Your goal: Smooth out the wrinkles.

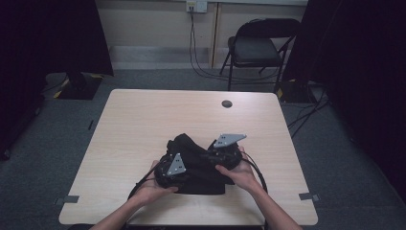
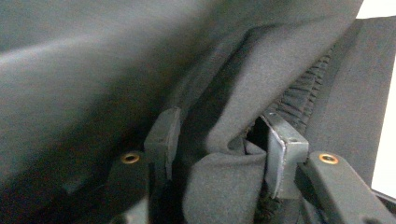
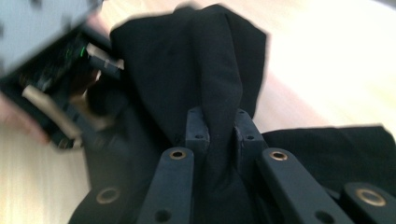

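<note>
A black garment point(image 1: 197, 181) lies near the front middle of the wooden table point(image 1: 143, 124), bunched up between the two grippers. My left gripper point(image 1: 184, 156) comes at it from the left, and a thick fold of the cloth point(image 2: 233, 70) fills the gap between its jaws point(image 2: 219, 135). My right gripper point(image 1: 207, 155) comes from the right. Its jaws point(image 3: 222, 123) are shut tight on a narrow ridge of the garment point(image 3: 201, 56), which rises above them. The left gripper's body point(image 3: 51, 70) shows blurred at the upper left of the right gripper view.
A round cable hole point(image 1: 226, 104) sits in the table's far side. Beyond the table stand a black folding chair point(image 1: 256, 48) and cables on the grey carpet. Dark curtains hang at both sides. The light tabletop point(image 3: 327, 60) lies behind the cloth.
</note>
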Demonstrator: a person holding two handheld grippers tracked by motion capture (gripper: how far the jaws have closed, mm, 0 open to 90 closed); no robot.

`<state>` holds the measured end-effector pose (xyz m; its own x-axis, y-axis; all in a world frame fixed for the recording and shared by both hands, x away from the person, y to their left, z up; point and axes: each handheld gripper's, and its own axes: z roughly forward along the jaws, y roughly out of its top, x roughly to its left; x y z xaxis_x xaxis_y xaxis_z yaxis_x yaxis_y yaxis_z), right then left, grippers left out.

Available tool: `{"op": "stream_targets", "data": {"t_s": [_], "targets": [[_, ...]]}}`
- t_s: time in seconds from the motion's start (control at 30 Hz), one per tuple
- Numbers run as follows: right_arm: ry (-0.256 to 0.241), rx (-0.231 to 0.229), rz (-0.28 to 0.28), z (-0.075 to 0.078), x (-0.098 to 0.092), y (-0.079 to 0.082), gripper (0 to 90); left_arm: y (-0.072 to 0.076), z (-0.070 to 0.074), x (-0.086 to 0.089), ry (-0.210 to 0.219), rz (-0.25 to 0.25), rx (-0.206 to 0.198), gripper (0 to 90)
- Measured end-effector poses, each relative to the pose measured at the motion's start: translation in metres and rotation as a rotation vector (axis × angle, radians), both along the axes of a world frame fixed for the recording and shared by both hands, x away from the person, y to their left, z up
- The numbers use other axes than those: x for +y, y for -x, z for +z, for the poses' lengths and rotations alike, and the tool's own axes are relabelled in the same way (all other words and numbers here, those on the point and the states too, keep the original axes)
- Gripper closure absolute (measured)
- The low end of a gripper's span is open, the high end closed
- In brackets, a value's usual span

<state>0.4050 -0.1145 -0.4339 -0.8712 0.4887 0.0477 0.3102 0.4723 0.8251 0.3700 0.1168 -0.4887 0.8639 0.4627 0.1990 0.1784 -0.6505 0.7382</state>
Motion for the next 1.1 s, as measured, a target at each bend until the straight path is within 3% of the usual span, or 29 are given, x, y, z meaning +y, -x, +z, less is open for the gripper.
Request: {"op": "stream_targets", "data": {"t_s": [0.17, 0.33, 0.47, 0.6, 0.7, 0.8, 0.93, 1.03, 1.1], "targets": [[0.040, 0.023, 0.024, -0.021, 0.002, 0.021, 79.5, 0.000, 0.000, 0.001, 0.004, -0.002, -0.002, 52.3], [0.053, 0.036, 0.018, -0.035, 0.002, 0.025, 79.5, 0.001, 0.002, 0.000, -0.019, -0.010, -0.006, 51.3], [0.088, -0.023, 0.016, -0.046, 0.005, 0.032, 79.8, 0.004, 0.012, 0.003, -0.025, 0.014, 0.031, 50.7], [0.073, -0.032, 0.011, -0.049, 0.003, 0.033, 80.1, 0.010, 0.030, 0.019, 0.031, 0.030, 0.076, 53.3], [0.109, -0.076, -0.010, -0.049, 0.005, 0.029, 80.1, 0.016, 0.045, 0.029, 0.119, 0.021, 0.062, 57.5], [0.101, -0.085, -0.041, -0.050, 0.005, 0.018, 80.1, 0.012, 0.060, 0.031, 0.188, 0.000, 0.044, 59.1], [0.063, -0.053, -0.049, -0.051, 0.003, 0.009, 79.3, -0.002, 0.075, 0.020, 0.245, -0.007, 0.025, 57.0], [0.056, -0.046, -0.041, -0.049, 0.002, 0.013, 75.0, -0.014, 0.077, 0.011, 0.238, -0.009, 0.044, 56.1], [0.043, -0.026, -0.038, -0.046, 0.000, 0.016, 72.2, -0.025, 0.071, 0.002, 0.201, 0.010, 0.058, 55.6]]}}
